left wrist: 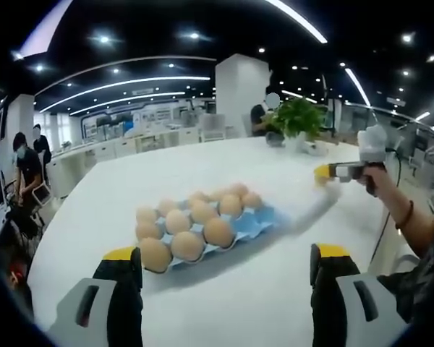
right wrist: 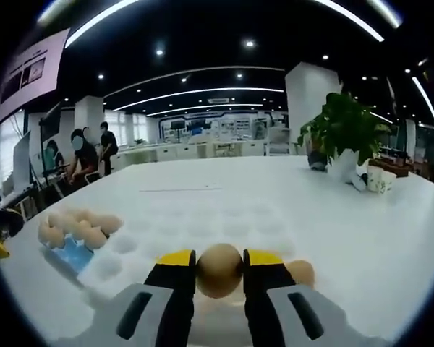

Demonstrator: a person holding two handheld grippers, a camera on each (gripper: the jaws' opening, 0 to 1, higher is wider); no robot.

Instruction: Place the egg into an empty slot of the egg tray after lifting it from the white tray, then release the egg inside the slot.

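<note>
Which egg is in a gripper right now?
The egg between the right gripper's yellow-tipped jaws, over the white tray. The other eggs sit in the blue tray.

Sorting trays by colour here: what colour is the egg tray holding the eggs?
Light blue; the egg tray shows best in the left gripper view.

A long white table (right wrist: 289,195) runs back through an open office. A leafy green plant (right wrist: 345,123) in a white pot stands near its far right side, with a small white cup (right wrist: 376,178) just beside it. People (right wrist: 83,155) sit at desks to the left. A thick white column (left wrist: 241,92) rises behind, under curved strip lights (right wrist: 202,92).
</note>
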